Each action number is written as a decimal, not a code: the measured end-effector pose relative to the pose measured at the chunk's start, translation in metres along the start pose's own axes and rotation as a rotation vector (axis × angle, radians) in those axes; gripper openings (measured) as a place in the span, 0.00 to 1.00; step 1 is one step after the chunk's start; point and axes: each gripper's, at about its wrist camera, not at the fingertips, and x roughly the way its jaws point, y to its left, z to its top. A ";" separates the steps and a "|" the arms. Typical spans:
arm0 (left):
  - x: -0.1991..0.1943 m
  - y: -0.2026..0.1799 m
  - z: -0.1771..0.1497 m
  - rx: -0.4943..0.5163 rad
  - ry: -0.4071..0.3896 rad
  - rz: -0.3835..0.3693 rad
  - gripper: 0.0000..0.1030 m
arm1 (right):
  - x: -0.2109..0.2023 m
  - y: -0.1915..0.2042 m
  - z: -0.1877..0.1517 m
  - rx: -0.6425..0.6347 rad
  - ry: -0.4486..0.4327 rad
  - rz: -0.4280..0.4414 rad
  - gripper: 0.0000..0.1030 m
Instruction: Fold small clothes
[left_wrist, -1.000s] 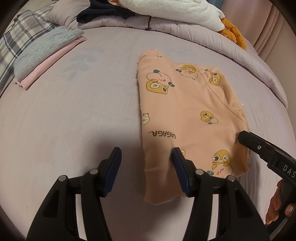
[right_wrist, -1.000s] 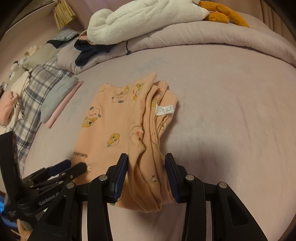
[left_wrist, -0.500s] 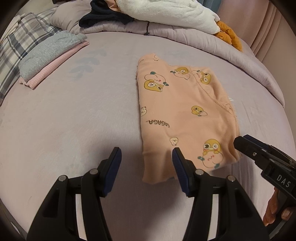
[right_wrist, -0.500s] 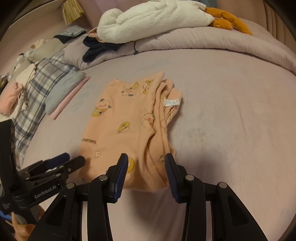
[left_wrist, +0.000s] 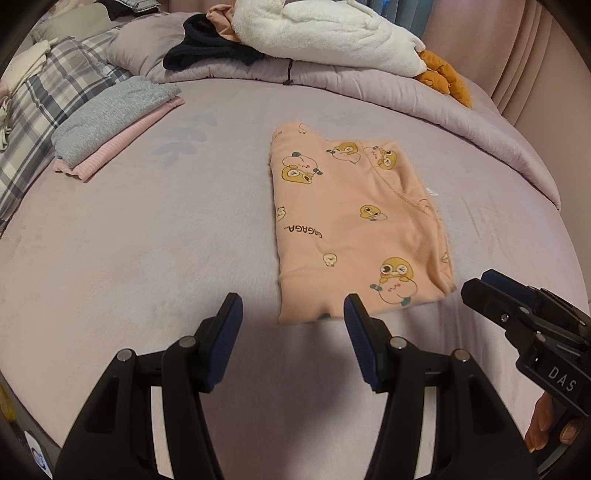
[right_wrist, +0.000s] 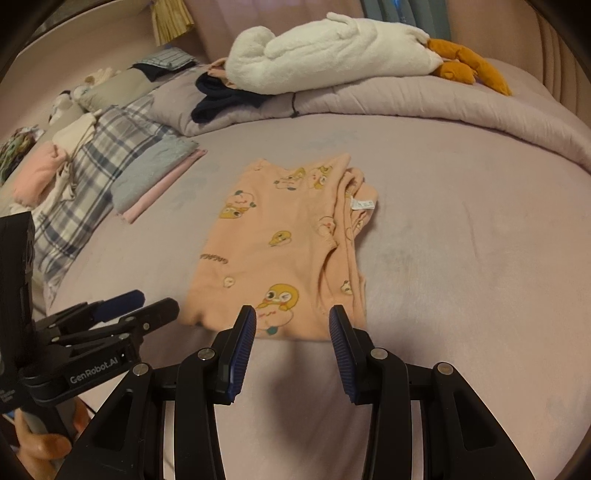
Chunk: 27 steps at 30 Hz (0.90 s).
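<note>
A small peach garment (left_wrist: 351, 221) printed with yellow ducks lies folded lengthwise on the lilac bed sheet (left_wrist: 147, 240). In the right wrist view the same garment (right_wrist: 280, 243) shows bunched layers and a white label along its right edge. My left gripper (left_wrist: 291, 314) hangs open just short of the garment's near left corner, nothing between its pads. My right gripper (right_wrist: 291, 325) is open too, above the near right end of the cloth, not touching it. Each gripper shows in the other's view: the right gripper (left_wrist: 487, 284) and the left gripper (right_wrist: 147, 302).
A folded grey and pink stack (left_wrist: 110, 125) lies at the left by a plaid pillow (left_wrist: 44, 110). A rolled lilac duvet (left_wrist: 369, 85) with a white plush toy (left_wrist: 325, 33) and dark clothes (left_wrist: 210, 51) bounds the far side. A person's fingers (left_wrist: 546, 424) hold the right gripper.
Both grippers have drawn back and up from the garment's near end; earlier their fingers straddled the cloth. The garment stays flat on the bed.
</note>
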 end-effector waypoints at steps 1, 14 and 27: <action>-0.003 0.000 -0.001 0.001 -0.002 0.001 0.57 | -0.002 0.001 -0.001 -0.004 -0.002 0.002 0.40; -0.052 -0.011 -0.016 0.021 -0.064 0.021 0.79 | -0.042 0.013 -0.014 -0.041 -0.042 0.014 0.59; -0.083 -0.018 -0.025 -0.004 -0.086 0.044 0.99 | -0.068 0.032 -0.021 -0.102 -0.073 0.025 0.79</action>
